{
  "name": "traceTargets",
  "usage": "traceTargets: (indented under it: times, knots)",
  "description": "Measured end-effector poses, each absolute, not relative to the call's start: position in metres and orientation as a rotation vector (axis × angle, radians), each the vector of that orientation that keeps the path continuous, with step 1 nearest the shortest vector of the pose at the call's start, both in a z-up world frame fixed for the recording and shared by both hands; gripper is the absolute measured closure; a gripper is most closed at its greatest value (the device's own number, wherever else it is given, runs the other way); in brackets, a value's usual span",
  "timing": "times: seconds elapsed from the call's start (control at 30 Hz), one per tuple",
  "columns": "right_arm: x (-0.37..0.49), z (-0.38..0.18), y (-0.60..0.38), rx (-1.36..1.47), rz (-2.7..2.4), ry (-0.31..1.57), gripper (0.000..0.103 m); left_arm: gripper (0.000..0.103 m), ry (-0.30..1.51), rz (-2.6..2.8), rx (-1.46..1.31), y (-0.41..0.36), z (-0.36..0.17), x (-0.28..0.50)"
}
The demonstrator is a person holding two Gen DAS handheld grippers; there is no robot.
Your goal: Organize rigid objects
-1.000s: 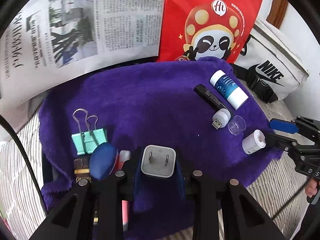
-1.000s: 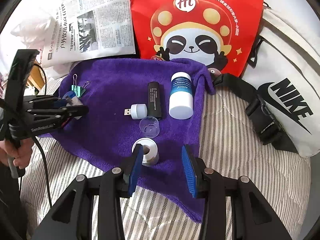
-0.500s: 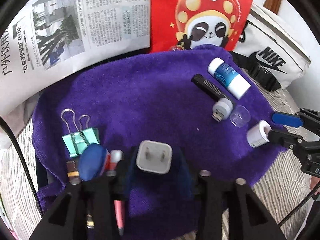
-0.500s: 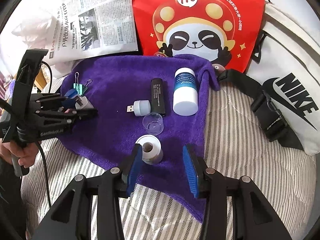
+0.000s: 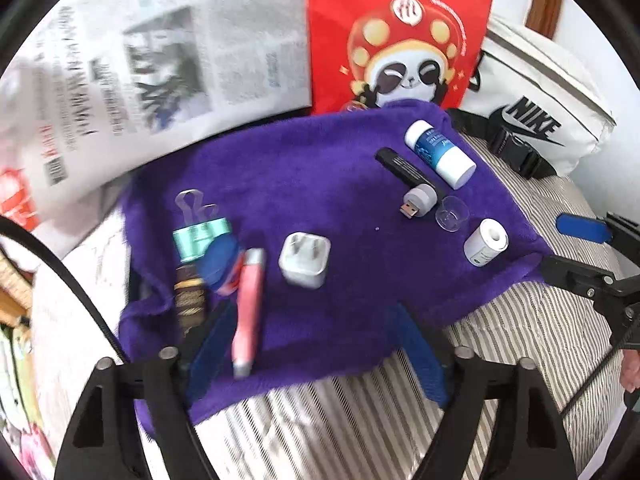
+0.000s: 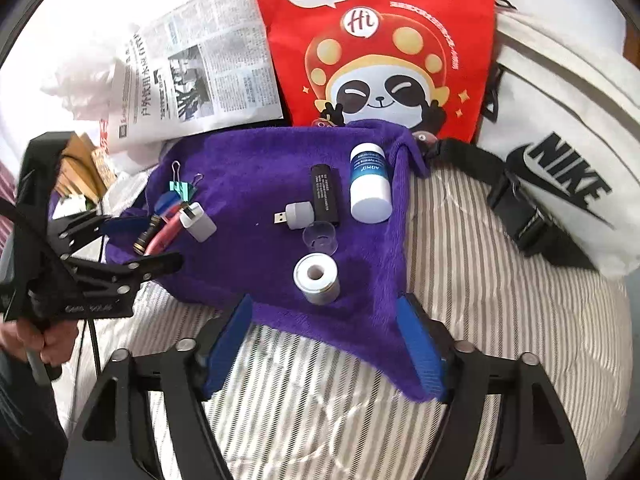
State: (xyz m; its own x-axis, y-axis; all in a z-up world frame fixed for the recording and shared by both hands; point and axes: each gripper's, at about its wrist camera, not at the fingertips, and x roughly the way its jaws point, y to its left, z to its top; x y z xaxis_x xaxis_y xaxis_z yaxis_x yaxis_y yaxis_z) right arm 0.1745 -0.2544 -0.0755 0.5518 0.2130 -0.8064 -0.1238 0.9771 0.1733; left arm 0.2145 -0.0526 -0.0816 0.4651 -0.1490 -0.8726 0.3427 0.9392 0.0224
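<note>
A white charger plug [image 5: 305, 260] lies on the purple towel [image 5: 320, 168], free of my open left gripper [image 5: 316, 352], which sits back at the towel's near edge. Left of the plug lie a pink pen [image 5: 250, 304], a blue oval piece [image 5: 218, 260], a teal binder clip [image 5: 200, 236] and a brown tube [image 5: 190, 300]. My right gripper [image 6: 324, 344] is open and empty just short of a small white roll [image 6: 317, 278]. Beyond it lie a clear cap [image 6: 320, 237], a USB light [image 6: 296, 215], a black stick [image 6: 325, 194] and a white-blue bottle [image 6: 370, 189].
A red panda bag [image 6: 376, 52] and a newspaper [image 6: 192, 80] stand behind the towel. A white Nike bag [image 6: 560, 168] with a black strap lies to the right. Striped bedding [image 6: 460, 260] surrounds the towel. A hand [image 6: 36, 340] holds the left gripper.
My left gripper opened, let go of the charger plug and pulled back; the plug now lies on the towel. My right gripper opened wider and drew back a little from the white roll.
</note>
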Motion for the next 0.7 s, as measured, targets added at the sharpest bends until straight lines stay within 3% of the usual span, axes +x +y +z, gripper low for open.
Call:
traceTargets:
  times: [0.2, 0.3, 0.7]
  knots:
    - [0.161, -0.064, -0.241, 0.094, 0.152, 0.949, 0.005, 0.005, 1.051, -0.204, 0.135, -0.028, -0.065, 0.191]
    - [0.156, -0.061, -0.234, 0.111, 0.142, 0.956, 0.000, 0.004, 1.045, -0.150, 0.132, -0.021, -0.061, 0.179]
    - [0.116, -0.037, -0.229, 0.101, 0.032, 0.947, 0.000, 0.004, 1.015, -0.070, 0.097, -0.005, -0.031, 0.134]
